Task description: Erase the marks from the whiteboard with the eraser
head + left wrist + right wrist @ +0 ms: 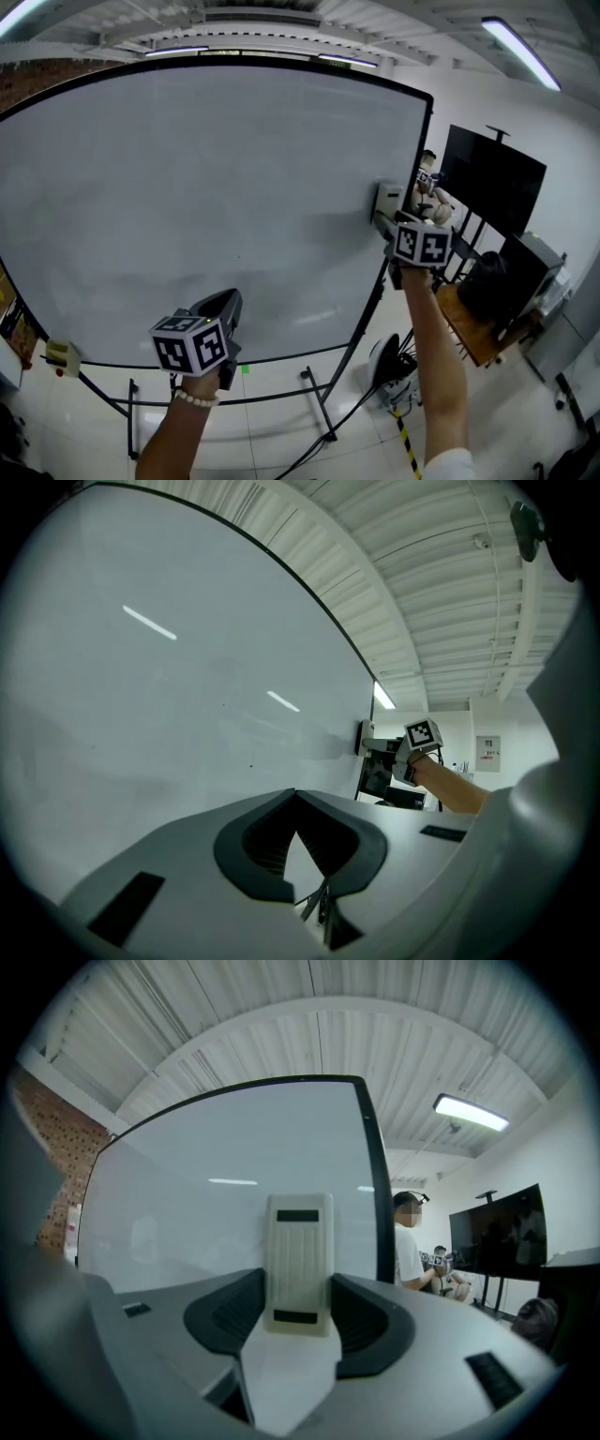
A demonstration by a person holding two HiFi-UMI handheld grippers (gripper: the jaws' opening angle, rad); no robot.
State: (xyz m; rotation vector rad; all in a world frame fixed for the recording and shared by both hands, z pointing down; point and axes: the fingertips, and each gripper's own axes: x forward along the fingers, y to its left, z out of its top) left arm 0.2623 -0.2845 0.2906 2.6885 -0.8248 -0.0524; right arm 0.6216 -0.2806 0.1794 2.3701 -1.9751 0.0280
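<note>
Eraser (299, 1260) clamped in right gripper (298, 1283) fingers (225, 1321), left gripper (295, 794) fingers (253, 841) together

The whiteboard (187, 187) was smooth and glossy, mirroring the ceiling lights, inside a thin black frame (373, 1176). The eraser (299, 1241) looked like matt cream plastic, finely ribbed down its back. The right gripper (298, 1283) had a matt grey plastic shell and black ribbed pads (225, 1321).

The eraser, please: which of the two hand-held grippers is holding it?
The right hand-held gripper: its jaws clamp the cream eraser, while the left hand-held gripper is shut on nothing.
</note>
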